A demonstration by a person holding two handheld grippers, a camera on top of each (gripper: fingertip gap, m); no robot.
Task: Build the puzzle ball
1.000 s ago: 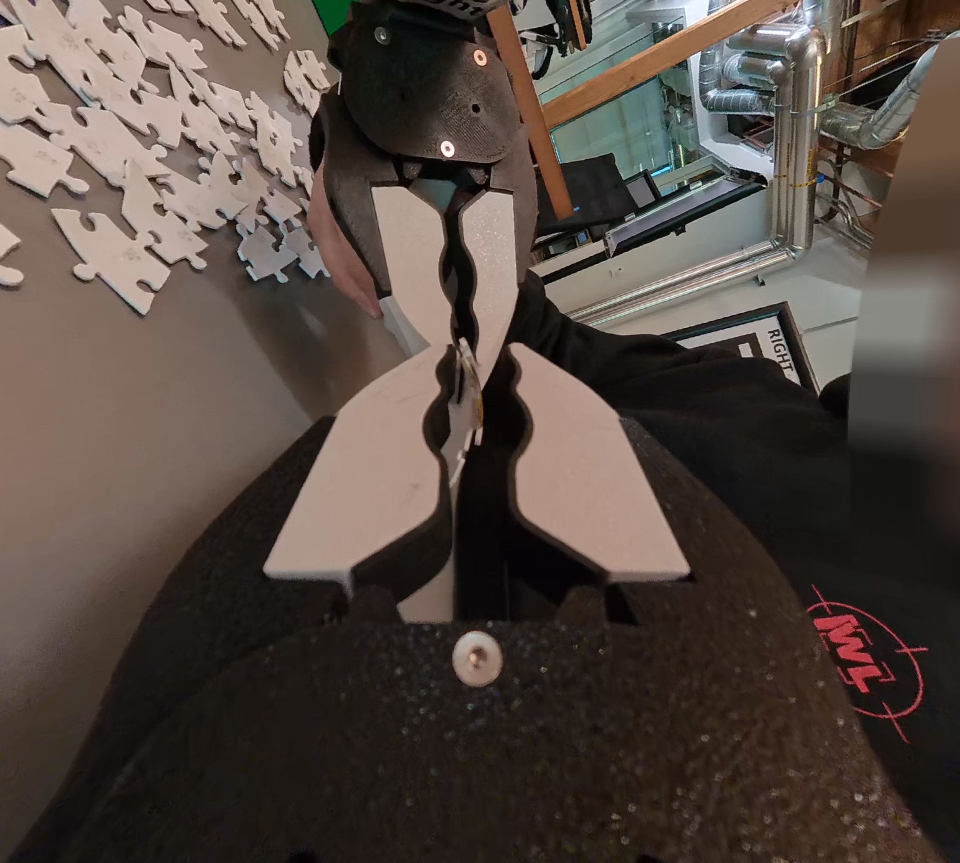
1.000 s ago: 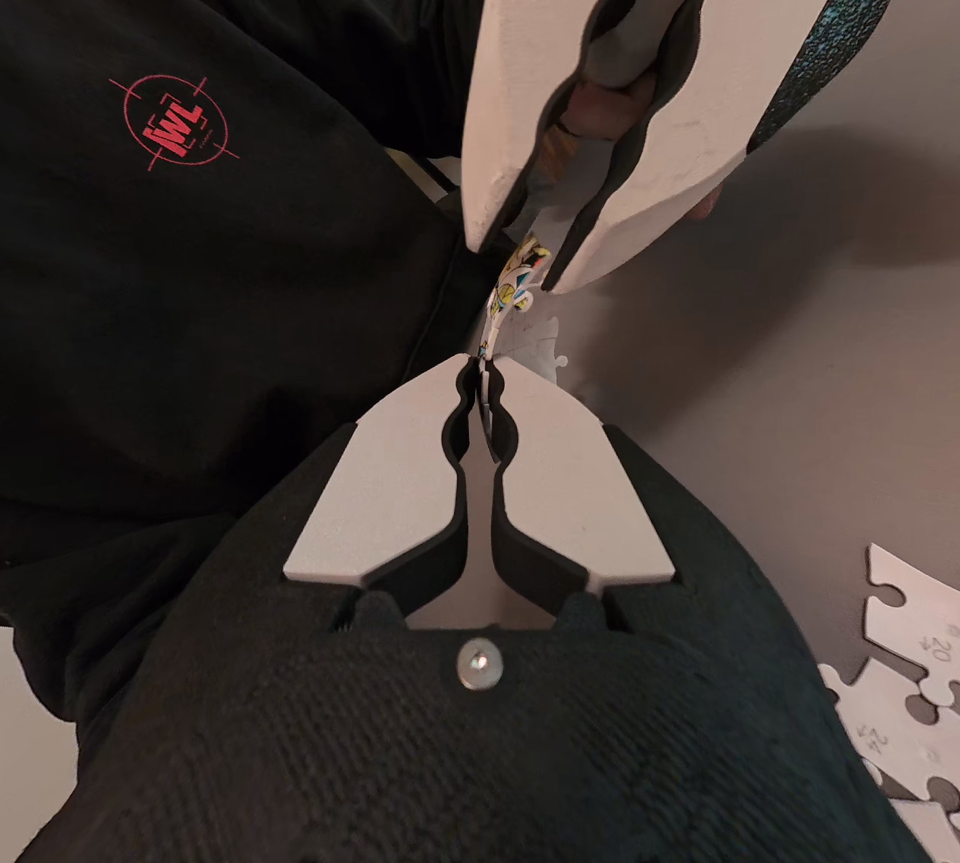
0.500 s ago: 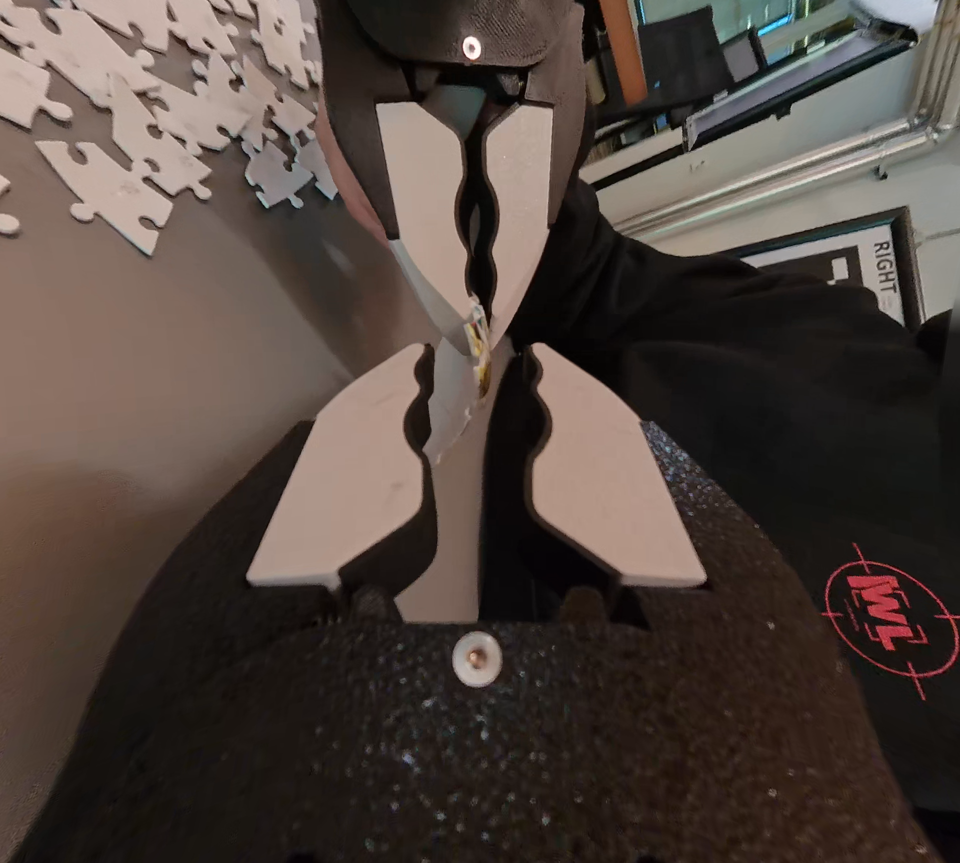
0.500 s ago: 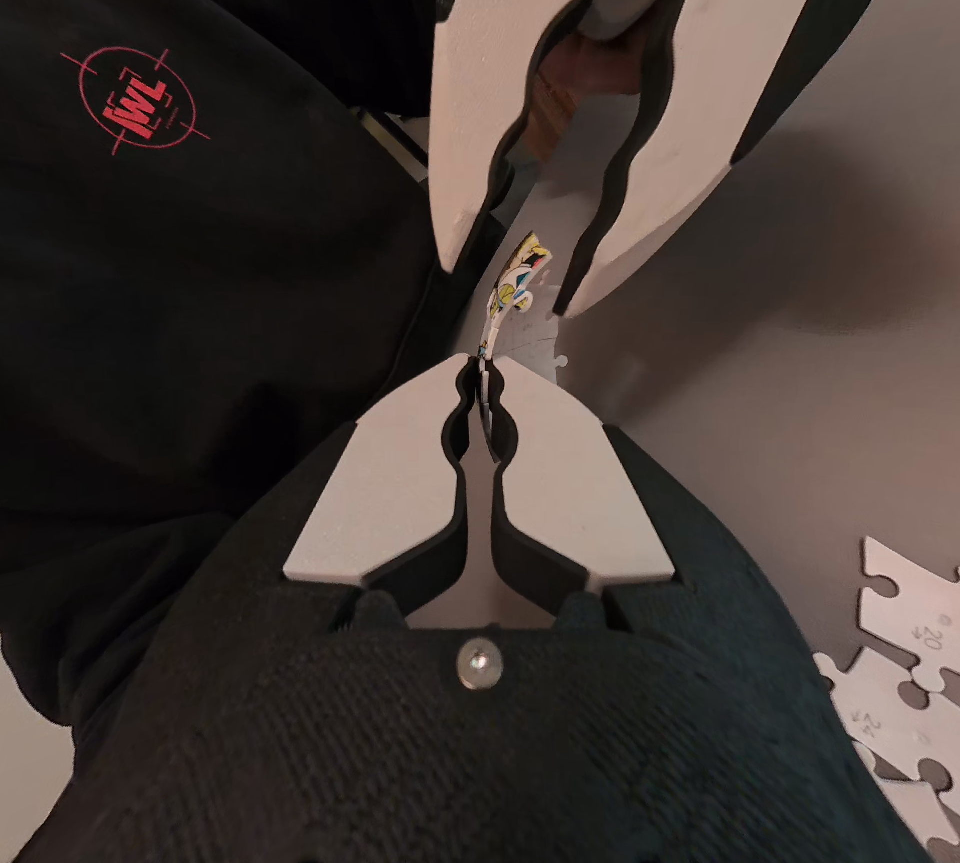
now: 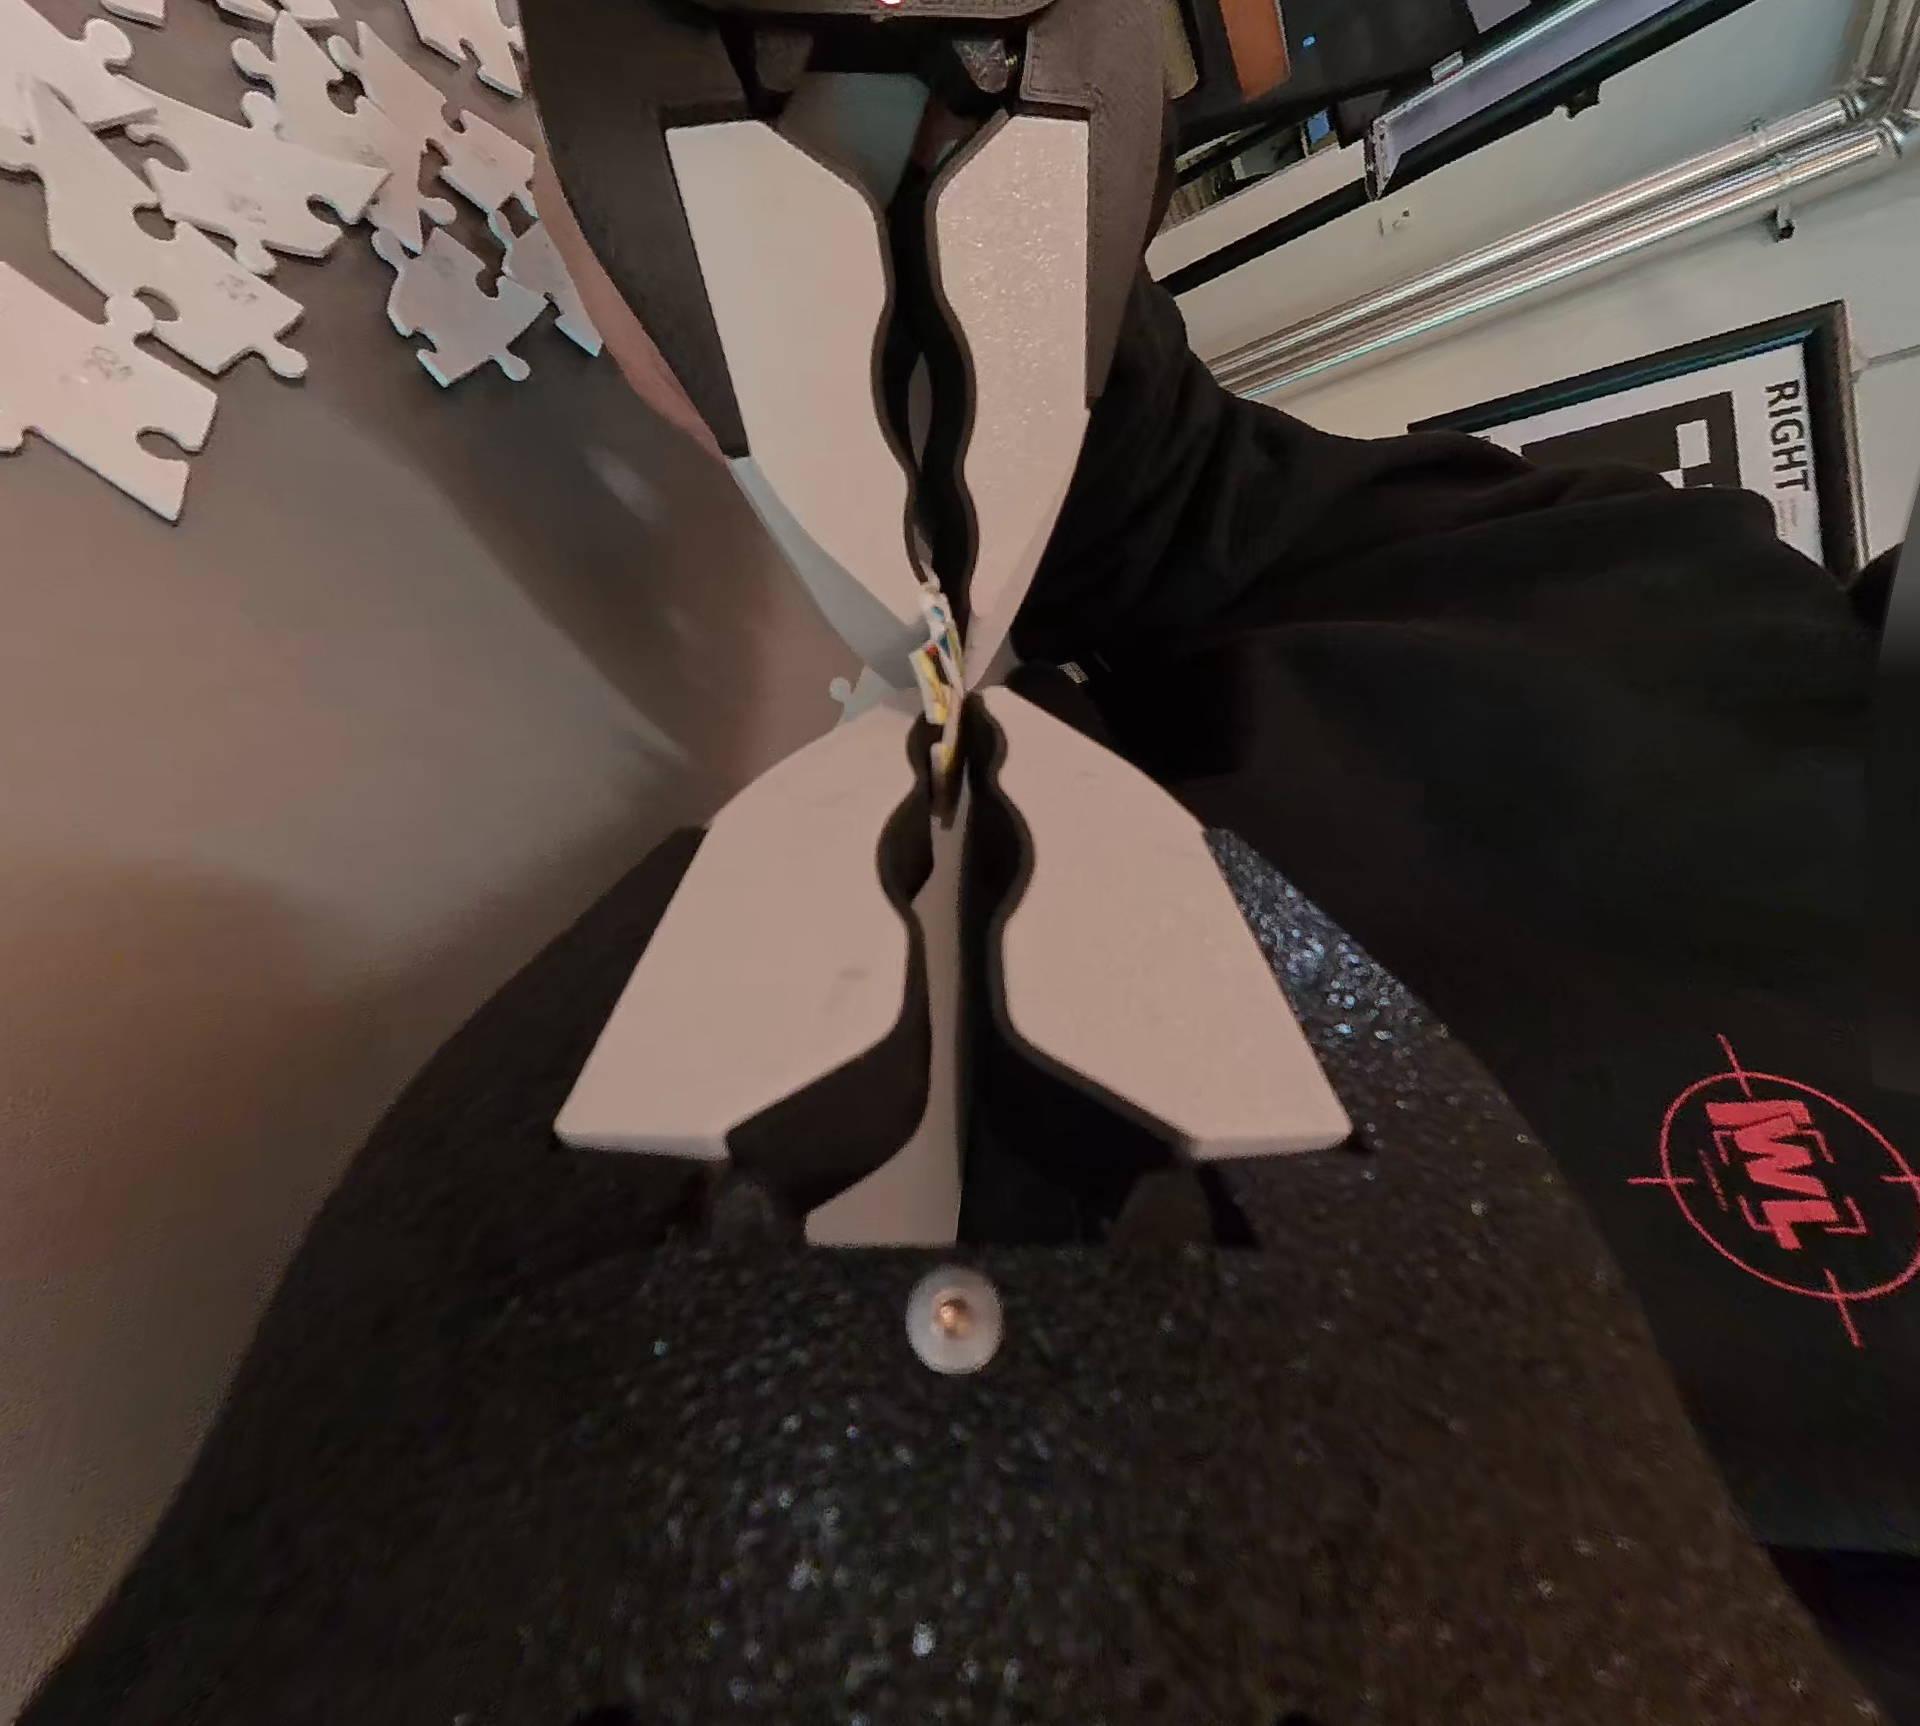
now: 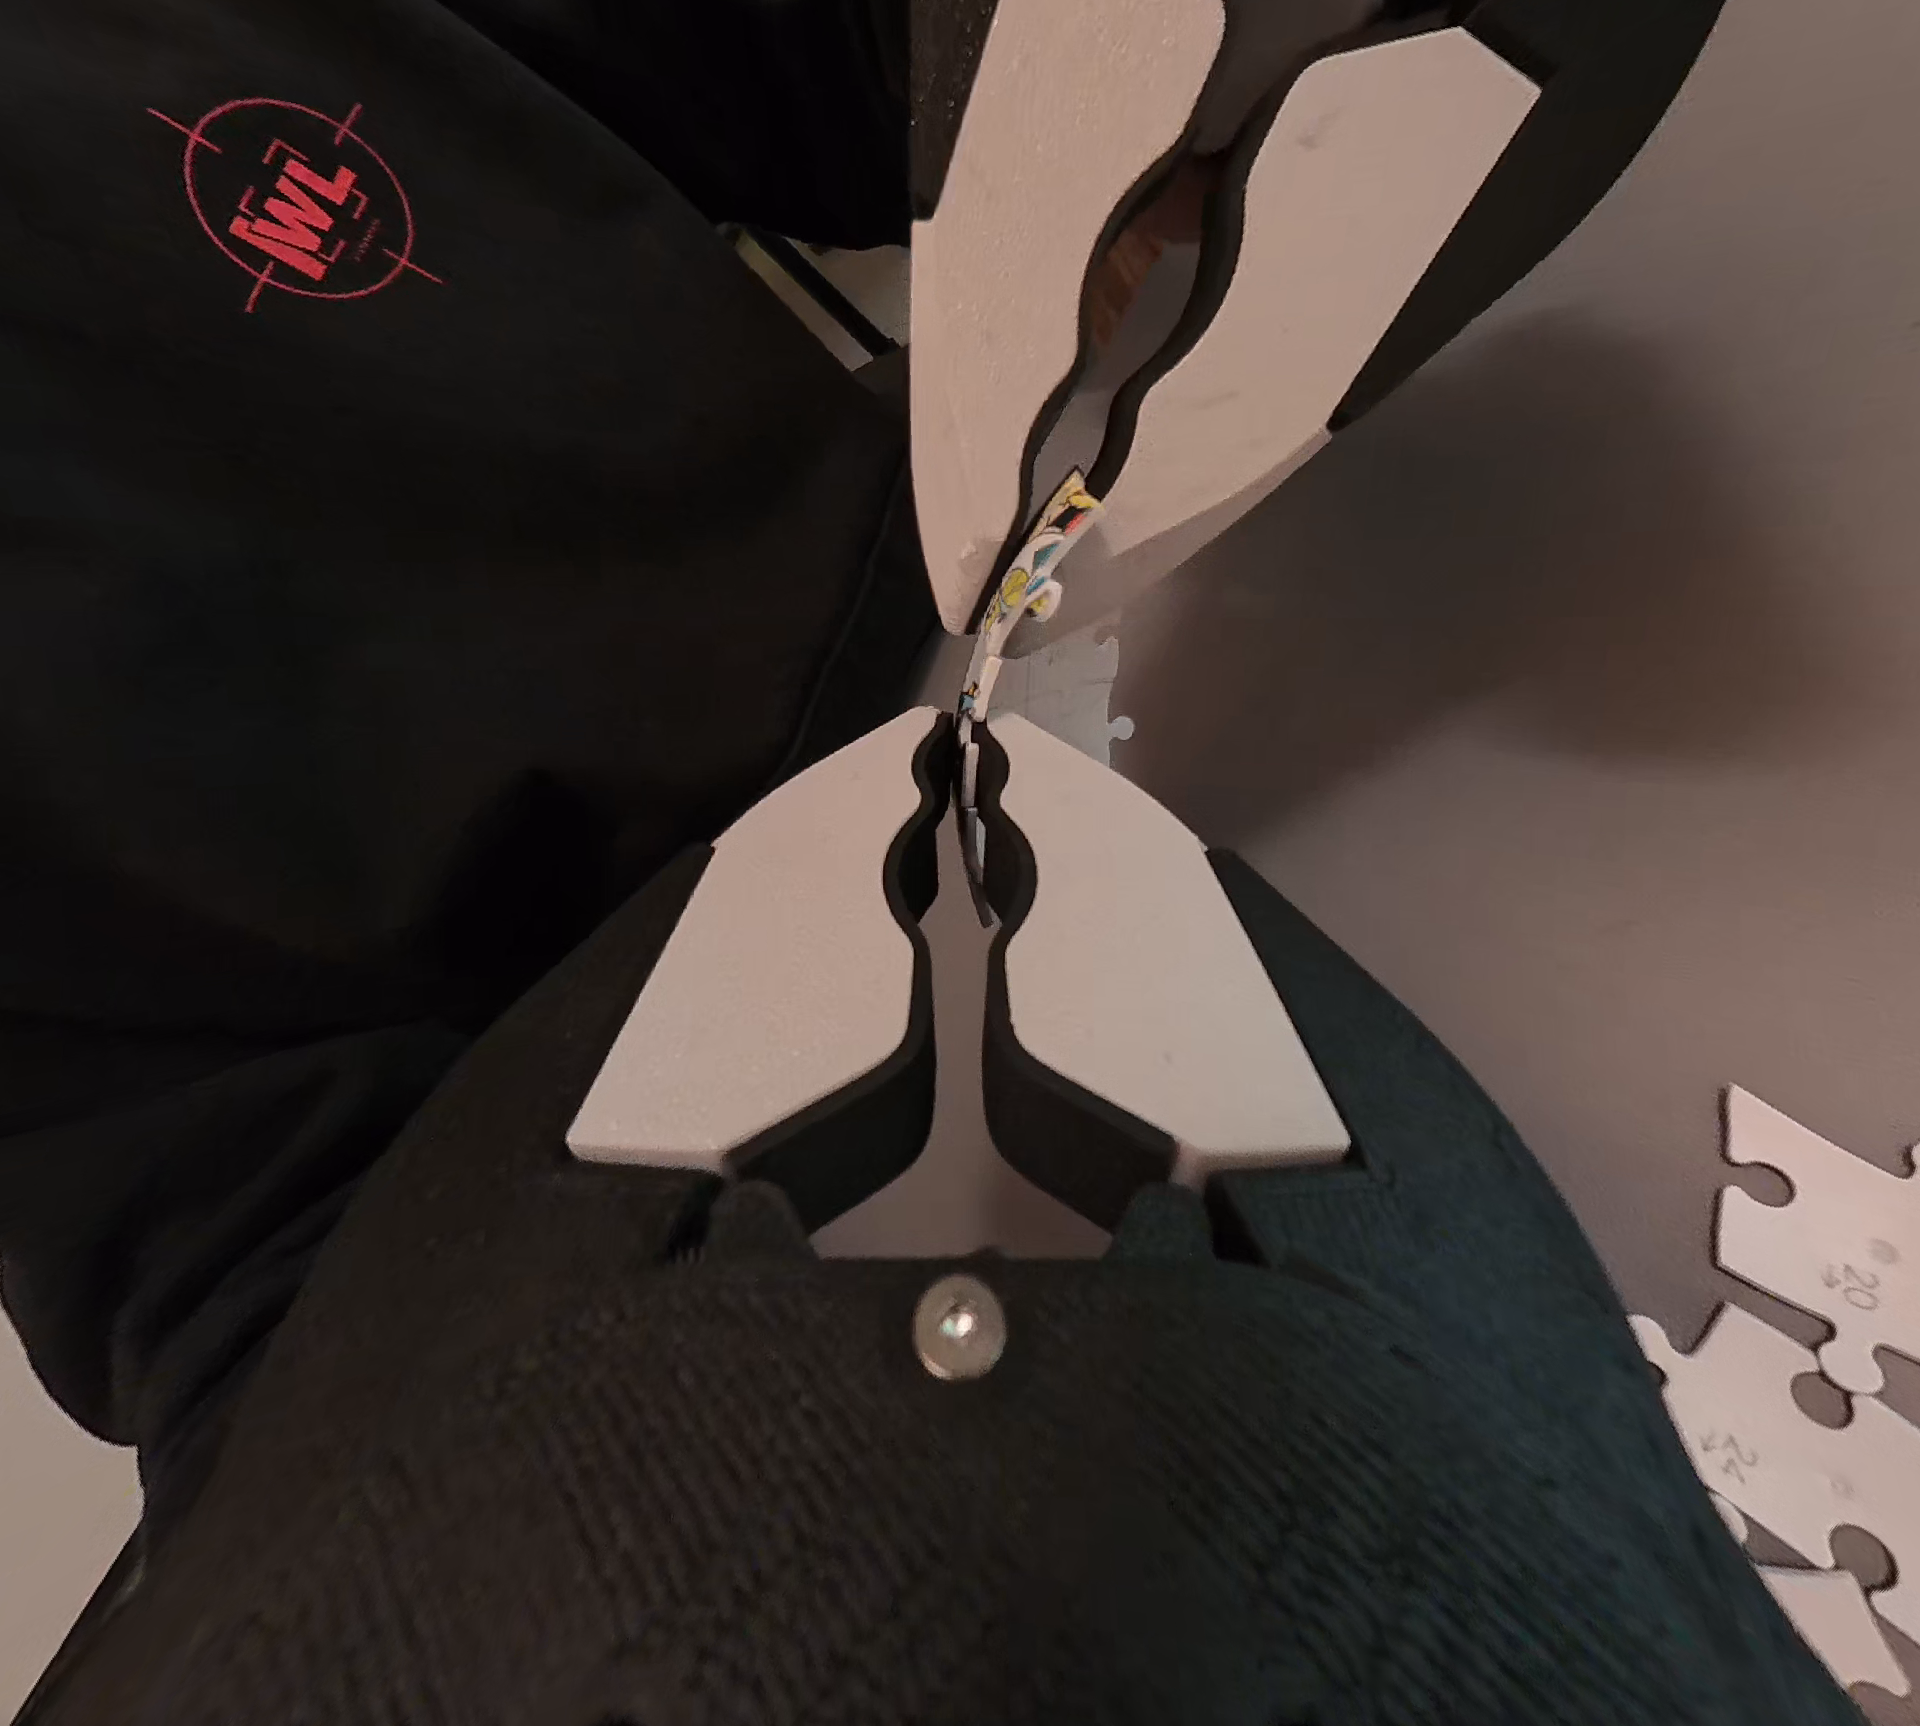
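Closing again on joined pieces (image 5: 938,689), left tongs (image 5: 961,720), previously spread

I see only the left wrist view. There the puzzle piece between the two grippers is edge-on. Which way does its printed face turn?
Observer: In the right wrist view the puzzle piece shows a yellow, blue and white print; its grey back turns toward the table.
Operator: Is it flat?
Observer: No. It curves gently from the left gripper down to the right gripper.
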